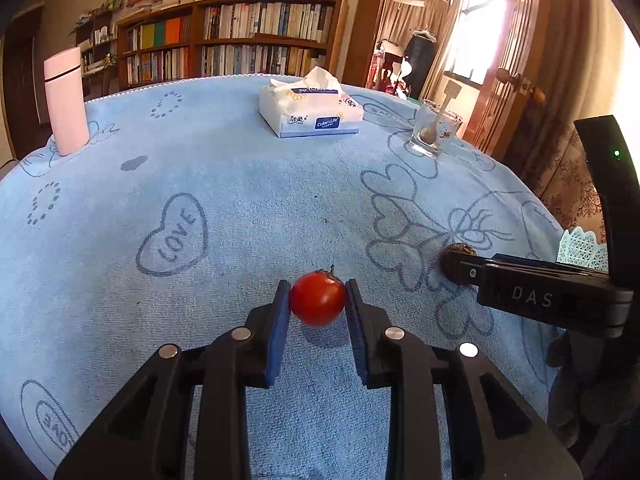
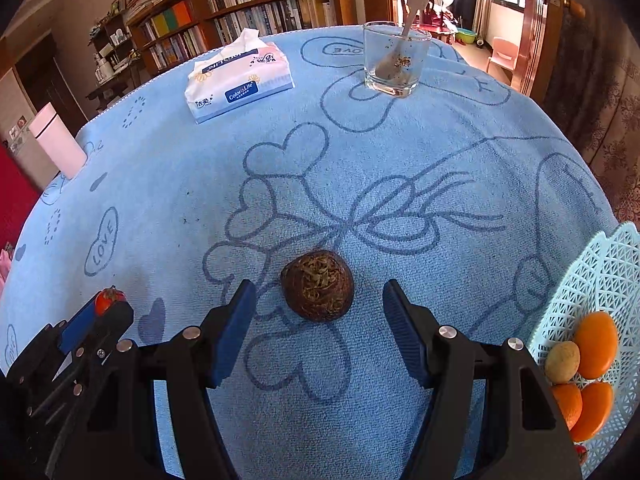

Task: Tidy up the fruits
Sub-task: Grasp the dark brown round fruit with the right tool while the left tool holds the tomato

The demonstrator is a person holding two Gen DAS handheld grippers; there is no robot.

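Left wrist view: left gripper (image 1: 318, 300) clenching small red tomato (image 1: 318, 299) between blue pads, just above blue-towelled surface (image 1: 240, 200). Right wrist view: right gripper (image 2: 318, 316) jaws released, straddling brown round fruit (image 2: 318, 286) without touching; basket (image 2: 592, 280) holding oranges (image 2: 596, 344) at 4 o'clock.

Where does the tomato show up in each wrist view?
Left wrist: the tomato sits low centre, clamped between the left gripper fingers.
Right wrist: tomato at the far lower left, mostly hidden in that gripper.
Shared landmark: the tissue pack at the table's far side.
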